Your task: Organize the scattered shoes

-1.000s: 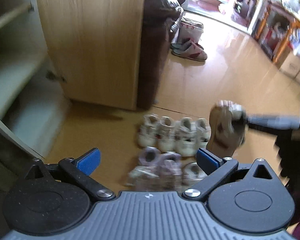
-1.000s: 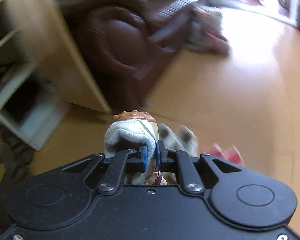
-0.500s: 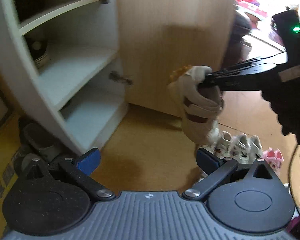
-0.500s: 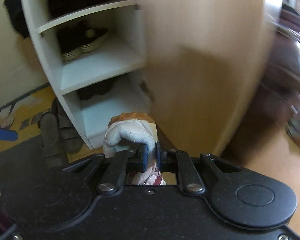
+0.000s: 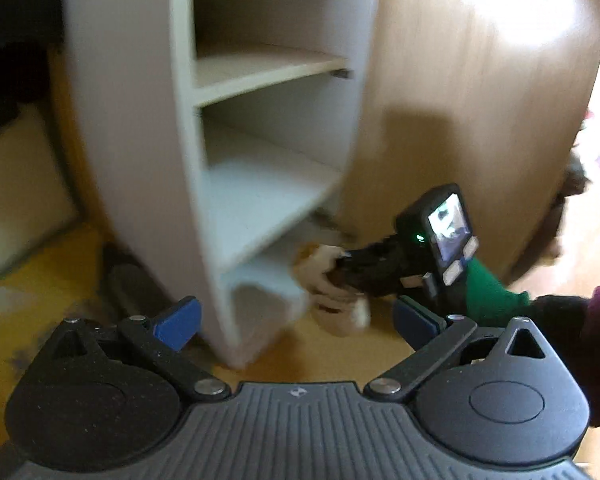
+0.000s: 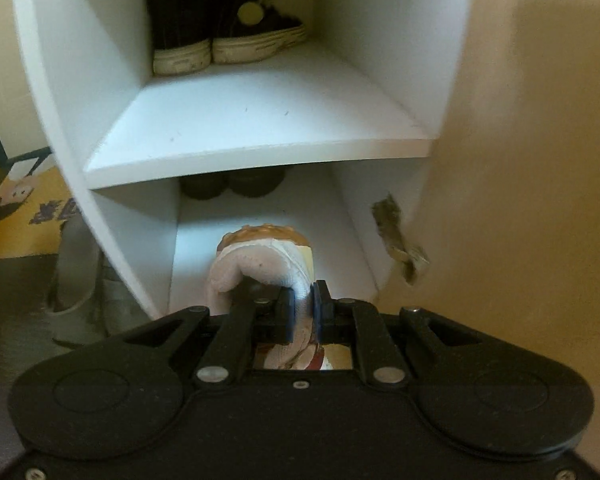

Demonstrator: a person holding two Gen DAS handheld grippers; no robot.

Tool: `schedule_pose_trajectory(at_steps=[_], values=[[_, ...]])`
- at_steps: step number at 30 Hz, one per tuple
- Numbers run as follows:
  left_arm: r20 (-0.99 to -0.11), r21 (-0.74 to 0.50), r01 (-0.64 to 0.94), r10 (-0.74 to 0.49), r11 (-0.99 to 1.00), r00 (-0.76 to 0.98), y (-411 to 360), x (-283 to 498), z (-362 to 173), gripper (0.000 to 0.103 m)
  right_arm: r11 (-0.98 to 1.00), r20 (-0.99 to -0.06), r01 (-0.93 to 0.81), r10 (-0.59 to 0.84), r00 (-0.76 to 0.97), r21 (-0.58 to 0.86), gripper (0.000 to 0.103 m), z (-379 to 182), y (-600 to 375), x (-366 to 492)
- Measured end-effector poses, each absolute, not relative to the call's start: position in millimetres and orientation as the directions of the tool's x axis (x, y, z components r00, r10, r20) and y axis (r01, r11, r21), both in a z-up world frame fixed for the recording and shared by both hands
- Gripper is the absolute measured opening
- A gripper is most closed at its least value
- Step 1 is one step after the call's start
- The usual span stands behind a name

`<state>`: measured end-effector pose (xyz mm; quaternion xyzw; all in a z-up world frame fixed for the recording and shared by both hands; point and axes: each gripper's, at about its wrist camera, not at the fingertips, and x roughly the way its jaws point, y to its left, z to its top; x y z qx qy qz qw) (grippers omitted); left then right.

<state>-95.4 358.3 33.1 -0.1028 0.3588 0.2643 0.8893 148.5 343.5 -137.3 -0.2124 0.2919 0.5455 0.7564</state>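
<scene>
My right gripper point(image 6: 303, 309) is shut on the collar of a small beige child's shoe point(image 6: 260, 264) with a tan rubber sole. The shoe hangs at the mouth of the lowest compartment of the white shoe cabinet point(image 6: 256, 156). In the left wrist view the same beige shoe point(image 5: 332, 284) and the right gripper point(image 5: 342, 266) that holds it sit low beside the white cabinet point(image 5: 140, 160). My left gripper point(image 5: 296, 320) stands open in front of the cabinet's edge, with nothing between its blue pads.
A pair of black high-top sneakers point(image 6: 224, 28) stands on the shelf above. Dark shoes point(image 6: 232, 184) sit at the back of the lowest compartment. The wooden cabinet door point(image 6: 540, 160) stands open on the right. Grey slippers point(image 6: 76, 276) lie left of the cabinet.
The right gripper has carried the beige shoe from above the row of shoes on the floor to the cabinet's lowest compartment. The left gripper swung left to face the cabinet.
</scene>
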Motion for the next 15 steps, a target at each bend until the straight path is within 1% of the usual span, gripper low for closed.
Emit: schedule_pose_trajectory(at_steps=[2, 5, 8, 13, 15], values=[[-0.693, 0.006, -0.567, 0.412, 0.824, 0.592, 367, -95, 34, 0.102, 0.306, -0.666, -0.952, 0.71, 0.228, 0.0, 0.009, -149, 354, 153], [-0.693, -0.045, -0.601, 0.409, 0.798, 0.594, 380, -97, 34, 0.102, 0.28, -0.644, -0.96, 0.732, 0.223, -0.013, 0.009, -168, 371, 159], [-0.695, -0.076, -0.609, 0.396, 0.79, 0.6, 387, -93, 32, 0.103, 0.281, -0.646, -0.96, 0.731, 0.22, -0.009, 0.009, -179, 380, 166], [-0.711, -0.106, -0.614, 0.372, 0.782, 0.597, 394, -86, 27, 0.102, 0.305, -0.646, -0.951, 0.735, 0.206, 0.045, 0.009, -188, 389, 174], [-0.713, -0.122, -0.602, 0.353, 0.789, 0.606, 391, -82, 27, 0.102, 0.33, -0.649, -0.939, 0.737, 0.191, 0.098, 0.009, -187, 381, 175]])
